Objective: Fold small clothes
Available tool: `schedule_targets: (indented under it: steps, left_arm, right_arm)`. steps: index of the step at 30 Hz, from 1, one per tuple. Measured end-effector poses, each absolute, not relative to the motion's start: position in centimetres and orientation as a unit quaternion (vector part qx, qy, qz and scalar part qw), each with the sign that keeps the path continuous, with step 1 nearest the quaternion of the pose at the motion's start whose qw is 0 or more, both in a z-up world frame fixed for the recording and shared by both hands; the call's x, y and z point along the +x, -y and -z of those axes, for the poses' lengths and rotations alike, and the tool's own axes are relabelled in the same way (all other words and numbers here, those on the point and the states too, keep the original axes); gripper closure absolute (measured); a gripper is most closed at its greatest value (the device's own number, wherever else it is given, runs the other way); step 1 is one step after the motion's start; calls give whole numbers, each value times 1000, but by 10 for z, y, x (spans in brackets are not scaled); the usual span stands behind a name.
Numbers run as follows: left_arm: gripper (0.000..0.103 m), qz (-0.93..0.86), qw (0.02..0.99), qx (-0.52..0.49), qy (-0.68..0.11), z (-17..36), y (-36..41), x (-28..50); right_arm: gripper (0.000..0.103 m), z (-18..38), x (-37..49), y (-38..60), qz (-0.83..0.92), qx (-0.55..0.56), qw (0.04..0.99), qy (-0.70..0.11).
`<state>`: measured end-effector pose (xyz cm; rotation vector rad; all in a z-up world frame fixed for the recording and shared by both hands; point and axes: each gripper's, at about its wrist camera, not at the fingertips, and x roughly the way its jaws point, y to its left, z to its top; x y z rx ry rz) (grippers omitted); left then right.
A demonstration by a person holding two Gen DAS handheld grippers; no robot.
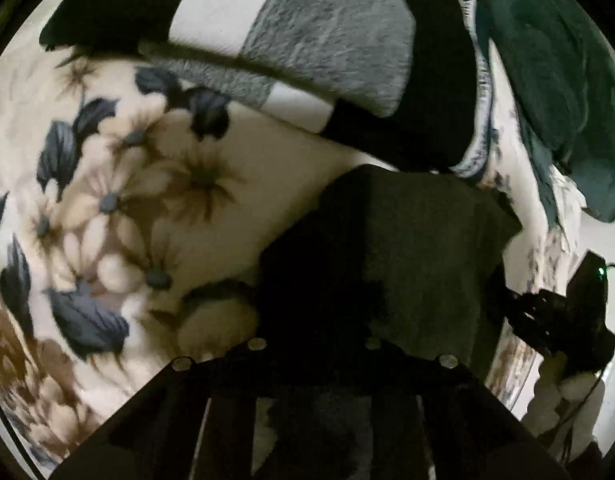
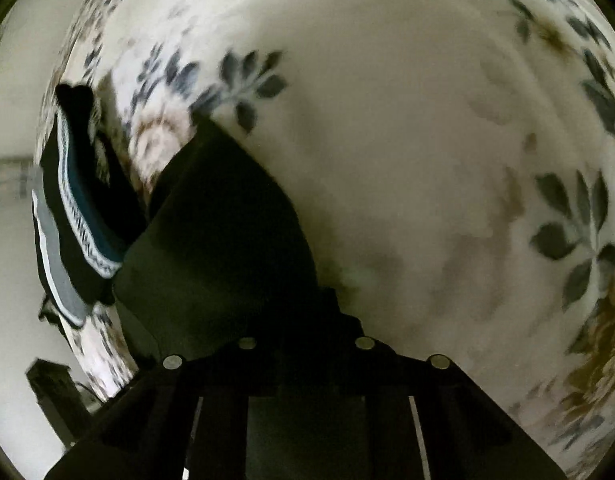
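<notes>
My left claw point(image 1: 315, 344) is buried in a dark cloth point(image 1: 407, 248); the fabric drapes over both fingers and hides the tips, so I cannot tell whether they are pinched on it or merely under it. The cloth rises from my fingers in a peaked fold above the floral bedsheet point(image 1: 119, 184). Beyond it lies a striped garment point(image 1: 331, 28) in grey, white and black bands, and to its right a teal one point(image 1: 555, 80) with a patterned white trim, both resting on the sheet. At the far right of my left view I see my other claw's body with a small green light. From my right claw point(image 2: 307, 344) the same dark cloth point(image 2: 227, 240) spreads up and to the left from my fingers, which are lost in its shadow; here too I cannot tell if they are together or apart. The striped and teal garments sit just past the cloth's left edge, touching it. The sheet point(image 2: 427, 140) fills the rest, blurred.
</notes>
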<state>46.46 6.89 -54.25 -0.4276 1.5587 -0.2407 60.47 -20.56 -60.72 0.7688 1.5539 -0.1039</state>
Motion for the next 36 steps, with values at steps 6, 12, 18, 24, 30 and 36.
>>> schedule_targets:
  steps: [6,12,18,24,30,36]
  left_arm:
    - [63,147,675,-229,-686,506,-85,415]
    - [51,143,651,-181,-723,516,-49,351]
    - [48,36,667,-92,-738,543,-78,329]
    - [50,17,667,-135,-732,524,-112,322]
    - [50,83,643,-159,-745,519,-81,293]
    - [62,92,654,-93,-745,534,-44,268]
  right_arm:
    - [58,574,576,205,-25,304,646,-700]
    - [53,580,473,199,-56,279,602,-746]
    - [52,602,414,203,-40,295,579,-759]
    - [51,614,399,202,-32,319,570,-757]
    - [93,617,374,198,-5,278,585,-762]
    - [97,613,373,212,25,269,596,-756]
